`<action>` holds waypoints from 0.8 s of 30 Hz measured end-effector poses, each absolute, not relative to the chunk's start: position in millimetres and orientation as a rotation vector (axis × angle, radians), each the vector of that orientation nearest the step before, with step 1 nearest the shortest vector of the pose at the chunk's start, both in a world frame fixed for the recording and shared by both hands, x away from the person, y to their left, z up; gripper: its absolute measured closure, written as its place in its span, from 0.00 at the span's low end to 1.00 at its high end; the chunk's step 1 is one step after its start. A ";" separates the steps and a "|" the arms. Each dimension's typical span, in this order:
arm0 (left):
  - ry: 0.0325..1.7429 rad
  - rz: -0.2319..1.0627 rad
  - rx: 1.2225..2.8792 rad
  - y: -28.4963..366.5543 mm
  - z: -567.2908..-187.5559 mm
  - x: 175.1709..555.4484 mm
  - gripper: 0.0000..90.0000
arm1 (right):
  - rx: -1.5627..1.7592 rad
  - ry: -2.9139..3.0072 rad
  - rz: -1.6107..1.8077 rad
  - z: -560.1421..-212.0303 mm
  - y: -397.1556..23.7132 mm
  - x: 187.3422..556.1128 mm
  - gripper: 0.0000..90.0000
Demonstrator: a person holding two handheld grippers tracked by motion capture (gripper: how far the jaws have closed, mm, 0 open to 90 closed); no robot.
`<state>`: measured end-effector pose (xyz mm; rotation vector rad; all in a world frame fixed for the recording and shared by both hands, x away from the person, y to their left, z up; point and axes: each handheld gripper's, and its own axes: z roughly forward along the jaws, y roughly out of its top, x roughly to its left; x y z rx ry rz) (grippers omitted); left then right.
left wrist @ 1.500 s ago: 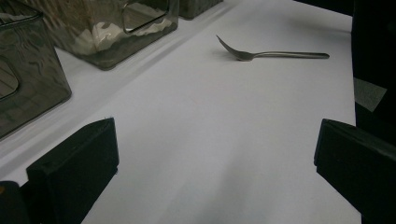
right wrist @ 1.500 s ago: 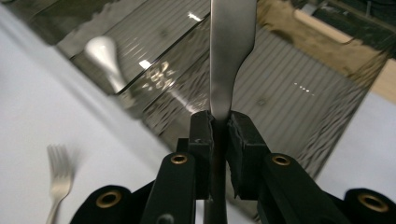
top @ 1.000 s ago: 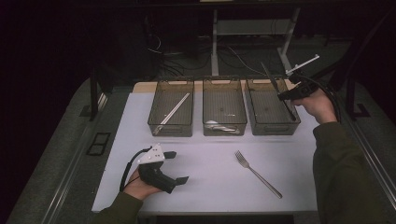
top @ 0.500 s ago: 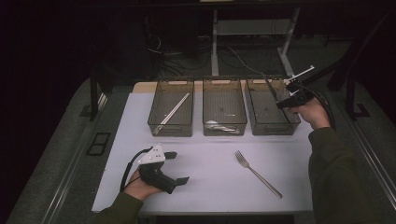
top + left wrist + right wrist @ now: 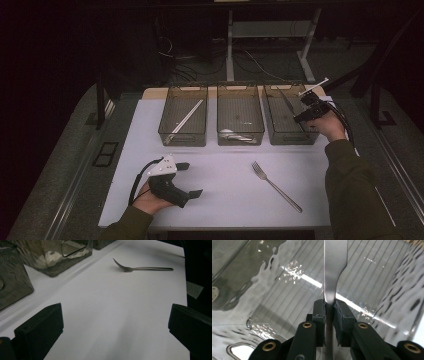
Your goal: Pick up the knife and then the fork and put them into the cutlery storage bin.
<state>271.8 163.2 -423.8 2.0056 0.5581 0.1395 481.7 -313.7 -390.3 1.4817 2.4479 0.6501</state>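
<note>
My right gripper (image 5: 299, 118) (image 5: 329, 308) hangs over the right clear bin (image 5: 291, 140), shut on a flat steel utensil, probably a knife (image 5: 335, 262). The knife (image 5: 286, 102) slants down from the pads into that bin, whose ribbed floor (image 5: 287, 312) lies close below it. A steel fork (image 5: 276, 186) (image 5: 143, 268) lies on the white tabletop (image 5: 225, 175) in front of the bins, right of centre. My left gripper (image 5: 191, 179) (image 5: 115, 335) rests on the table at the lower left, jaws wide open with nothing between them, pointing toward the fork.
Three clear bins stand in a row at the back of the table. The left bin (image 5: 182, 139) holds a long pale stick (image 5: 184, 121); the middle bin (image 5: 240, 86) holds a spoon-like piece (image 5: 235, 135). Dark floor, cables and desk legs lie beyond the table.
My right hand has come down and slightly left with the knife, lowering it into the right bin. The left gripper and the fork have stayed where they were.
</note>
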 end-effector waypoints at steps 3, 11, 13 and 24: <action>0.554 0.141 2.007 163.2 -423.6 271.8 0.00 | 1.479 2.451 0.664 -390.0 -312.1 481.6 0.84; 0.555 0.141 2.006 163.0 -423.6 271.7 0.00 | 1.477 2.430 0.783 -378.1 -315.5 475.6 0.70; 0.554 0.142 2.007 162.9 -423.5 271.6 0.00 | 1.466 2.423 0.838 -372.6 -316.3 472.0 0.65; 0.554 0.143 2.010 162.4 -423.8 271.4 0.00 | 1.389 2.419 1.032 -350.9 -317.0 438.4 0.51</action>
